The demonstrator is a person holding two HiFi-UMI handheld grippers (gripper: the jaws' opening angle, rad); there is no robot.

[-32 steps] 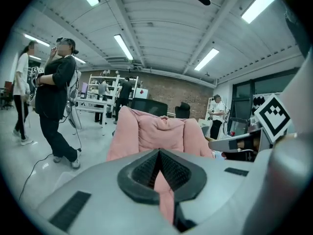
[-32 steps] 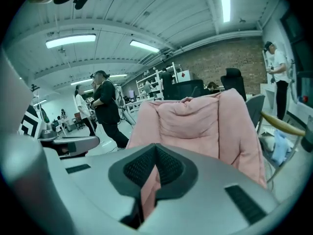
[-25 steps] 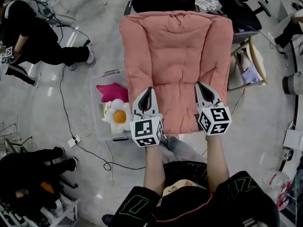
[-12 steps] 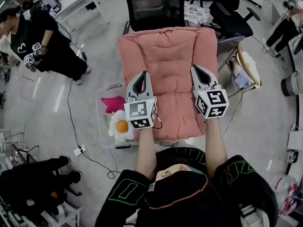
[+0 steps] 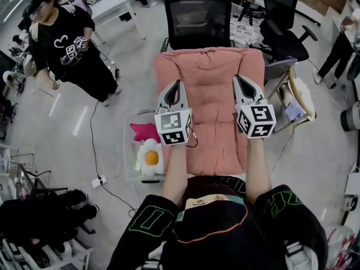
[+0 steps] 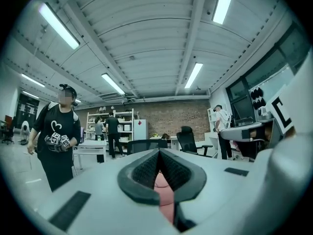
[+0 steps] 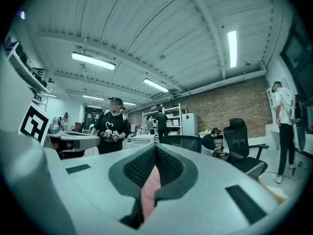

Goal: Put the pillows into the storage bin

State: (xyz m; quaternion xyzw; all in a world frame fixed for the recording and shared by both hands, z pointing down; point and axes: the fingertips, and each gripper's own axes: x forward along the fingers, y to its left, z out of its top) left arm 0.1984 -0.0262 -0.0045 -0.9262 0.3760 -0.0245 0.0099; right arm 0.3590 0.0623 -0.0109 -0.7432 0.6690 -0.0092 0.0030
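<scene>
Left claw: our left gripper has its jaws pinched tight on a fold of the large salmon-pink quilted pillow; pink cloth shows between the ribbed black pads
Right claw: our right gripper is clamped the same way, with a strip of the same pink fabric caught between its jaws
Pillow: we hold it spread out in front of us, one claw biting left of its middle and the other right of its middle
Bin: the clear plastic storage bin stands on the grey floor to our left; in the head view the pink pillow's left edge covers the bin's right side
In the bin: a magenta star-shaped plush pillow at the far end, and a white and yellow fried-egg plush pillow just beside it, nearer us
Beyond the pillow: a black mesh office chair stands past its far edge
Floor: a white power strip lies near the bin's near left corner
Bystander: a person in a black shirt stands well apart, far to our left
</scene>
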